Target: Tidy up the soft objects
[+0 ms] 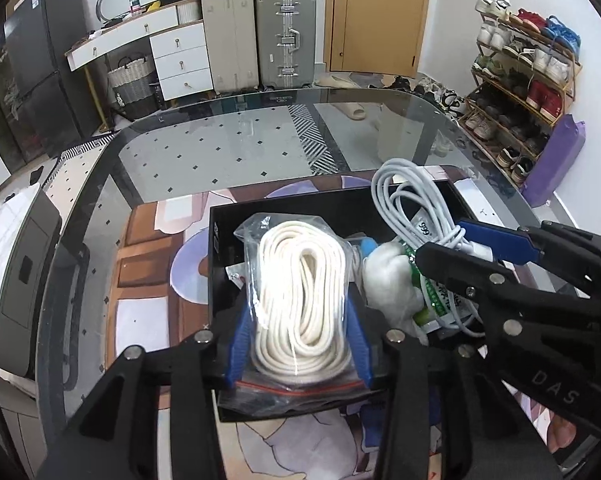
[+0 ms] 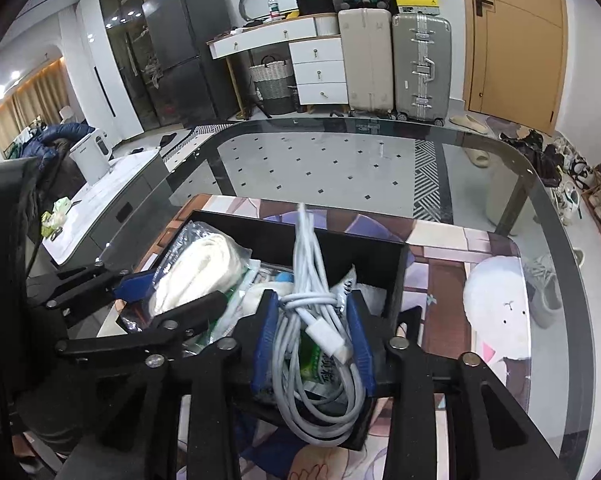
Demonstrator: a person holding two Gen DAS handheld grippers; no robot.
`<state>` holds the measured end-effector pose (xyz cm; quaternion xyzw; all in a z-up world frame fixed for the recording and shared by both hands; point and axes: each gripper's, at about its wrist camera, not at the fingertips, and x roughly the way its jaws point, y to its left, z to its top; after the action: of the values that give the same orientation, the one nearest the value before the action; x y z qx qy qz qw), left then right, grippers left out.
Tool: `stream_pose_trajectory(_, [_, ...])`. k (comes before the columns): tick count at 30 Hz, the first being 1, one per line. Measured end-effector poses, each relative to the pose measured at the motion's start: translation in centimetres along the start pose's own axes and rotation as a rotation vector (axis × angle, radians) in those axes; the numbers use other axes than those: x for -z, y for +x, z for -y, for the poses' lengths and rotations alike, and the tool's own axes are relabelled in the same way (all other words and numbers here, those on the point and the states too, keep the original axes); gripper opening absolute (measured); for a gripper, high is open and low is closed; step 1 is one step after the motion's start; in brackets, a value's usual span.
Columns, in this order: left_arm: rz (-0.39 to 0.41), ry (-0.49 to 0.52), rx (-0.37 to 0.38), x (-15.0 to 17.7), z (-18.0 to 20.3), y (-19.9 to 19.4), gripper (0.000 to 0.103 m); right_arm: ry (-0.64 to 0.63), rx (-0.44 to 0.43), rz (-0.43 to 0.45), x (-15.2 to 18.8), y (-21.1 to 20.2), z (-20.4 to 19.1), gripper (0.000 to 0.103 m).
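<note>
The left gripper (image 1: pixel 298 344) reaches level over the near edge of the black box (image 1: pixel 220 264), its blue fingers (image 1: pixel 238 344) pinching a bagged rope coil (image 1: pixel 300 292). The coil's long axis runs away from the camera, and it sits in the box's left half. To its right lies a white wad (image 1: pixel 388 276), perhaps cotton. The right gripper (image 2: pixel 310 344) comes in beside it, fingers (image 2: pixel 358 344) pressed on a white cable bundle (image 2: pixel 312 320) whose loops point forward over the box's right half. The box rests on a printed mat (image 1: pixel 148 264) on a glass desk (image 1: pixel 228 140). Beyond stand suitcases (image 1: pixel 286 36), a door (image 1: pixel 380 16) and a shoe rack (image 1: pixel 520 80).
</note>
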<state>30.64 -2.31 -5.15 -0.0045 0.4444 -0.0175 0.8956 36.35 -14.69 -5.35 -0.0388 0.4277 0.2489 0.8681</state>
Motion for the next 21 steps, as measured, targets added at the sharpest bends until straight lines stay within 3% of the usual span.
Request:
stream_pose_trajectory(2, [0.017, 0.004, -0.003, 0.3, -0.2, -1.0, 0.051, 0.015, -0.016, -0.005, 0.2, -0.7, 0.2, 0.039])
stream_pose_trajectory(3, [0.034, 0.004, -0.013, 0.4, -0.3, -1.8, 0.057, 0.020, -0.025, 0.002, 0.3, -1.2, 0.2, 0.043])
stream_pose_trajectory(6, [0.084, 0.007, -0.010, 0.8, -0.4, -4.5, 0.061, 0.024, -0.061, 0.045, 0.8, -3.5, -0.1, 0.059])
stream_pose_trajectory(9, [0.152, -0.007, -0.042, 1.4, -0.8, -7.2, 0.082, 0.055, -0.074, 0.087, 1.4, -6.4, -0.1, 0.059])
stream_pose_trajectory(11, [0.228, -0.028, -0.078, 2.0, -1.0, -9.2, 0.086, 0.095, -0.100, 0.126, 1.9, -8.7, 0.0, 0.062])
stream_pose_trajectory(14, [0.309, -0.036, -0.110, 3.5, -1.2, -11.8, 0.099, 0.111, -0.059, 0.206, 2.9, -12.1, -0.4, 0.086])
stream_pose_trajectory(19, [0.383, -0.092, -0.069, 6.0, -1.8, -14.7, 0.103, 0.154, -0.001, 0.336, 6.0, -17.4, -1.5, 0.090])
stream_pose_trajectory(21, [0.374, -0.103, -0.064, 7.1, -1.7, -15.4, 0.103, 0.161, 0.046, 0.383, 7.4, -19.2, -2.2, 0.099])
